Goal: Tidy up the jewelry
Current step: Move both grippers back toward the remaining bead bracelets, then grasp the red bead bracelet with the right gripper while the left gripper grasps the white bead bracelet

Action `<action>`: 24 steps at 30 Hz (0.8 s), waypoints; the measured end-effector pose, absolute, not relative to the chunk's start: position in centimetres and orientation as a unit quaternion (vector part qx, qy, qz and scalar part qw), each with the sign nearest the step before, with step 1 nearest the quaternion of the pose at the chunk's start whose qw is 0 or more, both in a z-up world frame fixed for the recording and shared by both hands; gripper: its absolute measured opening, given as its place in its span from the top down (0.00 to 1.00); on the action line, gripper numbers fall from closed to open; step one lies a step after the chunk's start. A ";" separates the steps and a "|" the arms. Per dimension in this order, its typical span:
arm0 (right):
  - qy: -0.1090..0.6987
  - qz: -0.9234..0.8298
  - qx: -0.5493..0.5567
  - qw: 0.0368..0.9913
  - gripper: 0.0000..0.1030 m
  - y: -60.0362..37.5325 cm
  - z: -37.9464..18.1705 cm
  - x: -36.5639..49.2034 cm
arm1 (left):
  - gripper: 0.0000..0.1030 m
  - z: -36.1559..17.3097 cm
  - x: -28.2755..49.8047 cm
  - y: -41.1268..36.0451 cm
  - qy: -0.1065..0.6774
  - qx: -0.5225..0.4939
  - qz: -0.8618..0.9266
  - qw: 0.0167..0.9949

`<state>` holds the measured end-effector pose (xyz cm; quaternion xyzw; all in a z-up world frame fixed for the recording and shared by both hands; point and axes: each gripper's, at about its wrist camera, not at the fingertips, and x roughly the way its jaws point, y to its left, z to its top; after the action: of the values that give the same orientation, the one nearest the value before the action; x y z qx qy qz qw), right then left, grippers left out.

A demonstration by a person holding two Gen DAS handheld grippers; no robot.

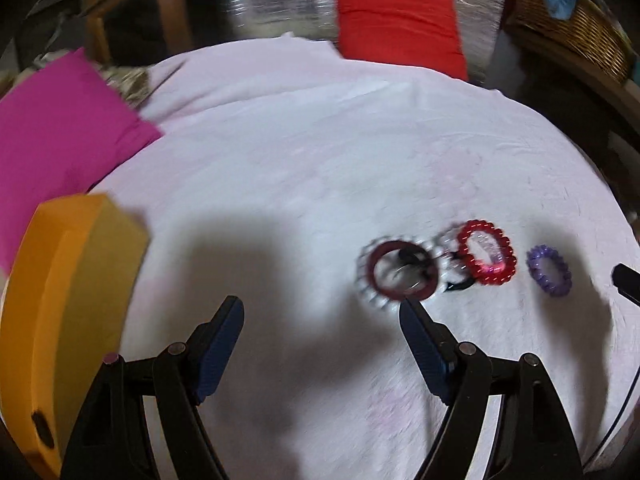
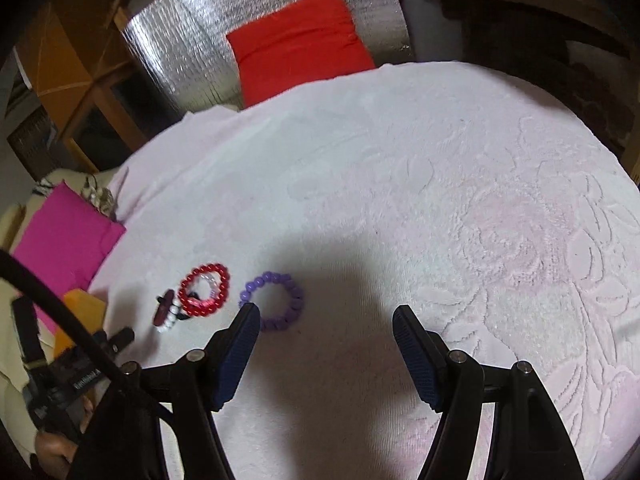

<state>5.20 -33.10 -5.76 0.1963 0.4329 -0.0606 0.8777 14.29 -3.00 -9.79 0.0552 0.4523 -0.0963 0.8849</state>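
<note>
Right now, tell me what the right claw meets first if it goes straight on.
Probably only the bare pink towel. The right claw is open and empty, and the purple bead bracelet lies just off its left finger, though depth is hard to judge.

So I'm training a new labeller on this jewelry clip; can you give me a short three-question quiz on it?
1. True or false: both tongs, left and right, are open and empty.
2. Which bracelet lies nearest the right tongs: A red beaded bracelet, B purple beaded bracelet, C dark red bangle?
3. What colour is the box at the left of the left wrist view?

Key: 1 true; 2 B; 3 orange.
</note>
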 end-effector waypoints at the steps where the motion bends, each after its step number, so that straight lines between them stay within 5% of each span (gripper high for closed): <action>1: 0.437 -0.065 0.195 0.876 0.30 -33.1 -6.0 5.3 | 0.22 -10.0 14.6 -3.5 0.452 0.064 -0.099 0.884; 7: 0.442 -0.059 0.219 0.868 0.30 -32.6 -6.9 6.1 | 0.23 -10.9 15.5 -5.6 0.455 0.085 -0.115 0.879; 11: 0.446 -0.055 0.206 0.869 0.31 -31.2 -7.2 7.0 | 0.74 -12.1 16.2 -5.5 0.476 0.067 -0.137 0.866; 14: 0.444 -0.049 0.211 0.869 0.33 -30.5 -7.3 7.4 | 0.85 -12.3 16.7 -3.9 0.478 0.060 -0.113 0.869; 24: 0.426 0.026 0.200 0.882 0.33 -25.6 -6.9 9.0 | 0.91 -11.1 17.1 1.8 0.464 0.019 -0.056 0.884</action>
<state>9.02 -25.64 -6.92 0.2005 0.4256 0.0255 0.8820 17.07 1.76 -11.11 0.0185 0.4639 -0.0564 0.8839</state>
